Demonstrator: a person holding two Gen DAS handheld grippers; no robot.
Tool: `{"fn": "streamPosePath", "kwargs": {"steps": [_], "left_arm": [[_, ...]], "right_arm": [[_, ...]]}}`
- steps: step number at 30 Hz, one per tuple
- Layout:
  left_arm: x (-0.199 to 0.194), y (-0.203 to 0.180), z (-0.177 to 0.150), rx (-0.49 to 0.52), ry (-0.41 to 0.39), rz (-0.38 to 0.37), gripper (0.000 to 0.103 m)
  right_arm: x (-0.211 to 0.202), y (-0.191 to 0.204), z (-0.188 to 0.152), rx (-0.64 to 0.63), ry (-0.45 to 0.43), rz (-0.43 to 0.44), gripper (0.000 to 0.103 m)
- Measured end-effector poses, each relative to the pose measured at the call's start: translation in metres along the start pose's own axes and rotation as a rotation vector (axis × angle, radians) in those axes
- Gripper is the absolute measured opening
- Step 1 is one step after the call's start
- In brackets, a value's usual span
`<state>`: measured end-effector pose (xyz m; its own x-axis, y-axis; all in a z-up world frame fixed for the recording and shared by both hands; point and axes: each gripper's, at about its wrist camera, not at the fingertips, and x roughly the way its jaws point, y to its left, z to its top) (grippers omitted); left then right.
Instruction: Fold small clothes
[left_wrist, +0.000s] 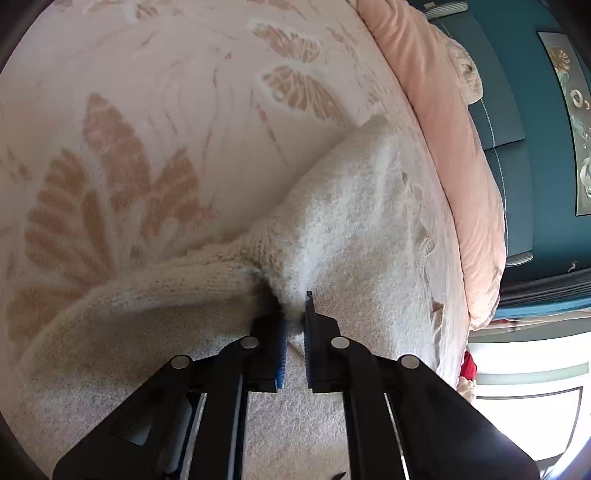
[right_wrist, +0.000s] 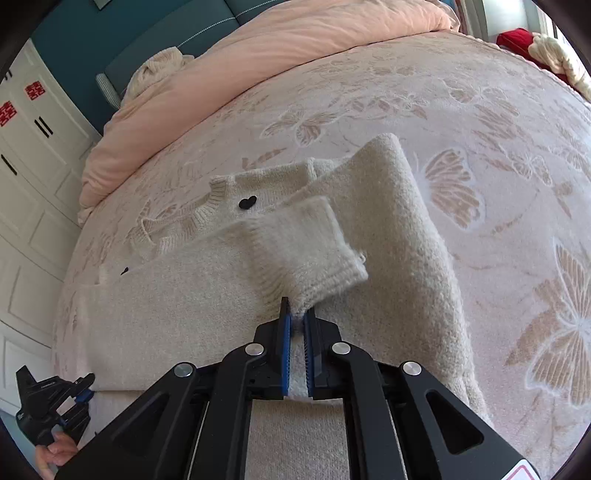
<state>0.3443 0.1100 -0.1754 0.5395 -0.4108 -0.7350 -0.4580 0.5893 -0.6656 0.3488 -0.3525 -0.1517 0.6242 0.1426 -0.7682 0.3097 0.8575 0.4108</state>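
Note:
A cream knit sweater (right_wrist: 192, 306) lies on the bed, its collar (right_wrist: 207, 206) at the far left, with a small black heart (right_wrist: 246, 202) on the chest. My right gripper (right_wrist: 297, 314) is shut on the ribbed cuff of a sleeve (right_wrist: 306, 240) and holds it over the sweater's body. My left gripper (left_wrist: 293, 310) is shut on a bunched edge of the sweater (left_wrist: 351, 229), lifted off the bed; it also shows low at the left in the right wrist view (right_wrist: 83, 387).
The bed has a pink bedspread with butterflies (right_wrist: 480, 147). A pink duvet (right_wrist: 295, 40) is heaped at the head, against a teal headboard (right_wrist: 155, 40). White cabinets (right_wrist: 29, 184) stand at the left. Red and cream cloth (right_wrist: 535, 48) lies at the far right.

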Motion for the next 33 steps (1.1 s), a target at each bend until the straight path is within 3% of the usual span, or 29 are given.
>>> {"fn": "streamPosePath", "kwargs": {"steps": [3, 4, 7, 10, 13, 15, 20, 23, 25, 28, 30, 32, 33], "left_arm": [[-0.006, -0.007, 0.0, 0.039, -0.042, 0.038, 0.007], [-0.004, -0.009, 0.003, 0.038, -0.049, 0.044, 0.007], [-0.002, -0.01, 0.001, 0.054, -0.053, 0.06, 0.007], [0.0, -0.014, 0.003, 0.12, -0.06, 0.089, 0.008], [0.004, -0.011, 0.004, 0.154, -0.064, 0.084, 0.009], [0.004, -0.011, 0.002, 0.175, -0.078, 0.087, 0.009], [0.003, -0.015, -0.006, 0.191, -0.11, 0.105, 0.009], [0.004, -0.015, -0.006, 0.202, -0.104, 0.104, 0.009], [0.005, -0.017, -0.004, 0.217, -0.095, 0.113, 0.009], [0.007, -0.016, -0.001, 0.228, -0.082, 0.109, 0.009], [0.008, -0.014, 0.0, 0.236, -0.077, 0.1, 0.009], [0.009, -0.013, 0.0, 0.25, -0.082, 0.095, 0.009], [0.009, -0.013, -0.001, 0.257, -0.087, 0.094, 0.009]], "right_arm": [[-0.025, 0.005, 0.005, 0.016, -0.085, 0.11, 0.006], [-0.025, 0.007, 0.003, -0.001, -0.103, 0.101, 0.006], [0.027, -0.011, -0.009, -0.008, 0.081, 0.006, 0.005], [0.005, -0.02, -0.012, 0.059, 0.027, 0.04, 0.009], [-0.037, -0.015, -0.017, 0.06, -0.097, -0.027, 0.012], [-0.047, 0.007, -0.014, 0.022, -0.119, 0.045, 0.01], [0.01, 0.142, -0.016, -0.3, 0.073, 0.246, 0.009], [0.062, 0.2, -0.024, -0.408, 0.166, 0.249, 0.009], [0.093, 0.213, -0.02, -0.428, 0.211, 0.209, 0.008], [0.11, 0.184, 0.011, -0.384, 0.182, 0.108, 0.0], [0.105, 0.126, 0.04, -0.242, 0.137, 0.045, 0.0], [0.09, 0.056, 0.065, -0.08, 0.097, -0.105, 0.0], [0.076, 0.03, 0.072, -0.027, 0.081, -0.105, 0.001]]}}
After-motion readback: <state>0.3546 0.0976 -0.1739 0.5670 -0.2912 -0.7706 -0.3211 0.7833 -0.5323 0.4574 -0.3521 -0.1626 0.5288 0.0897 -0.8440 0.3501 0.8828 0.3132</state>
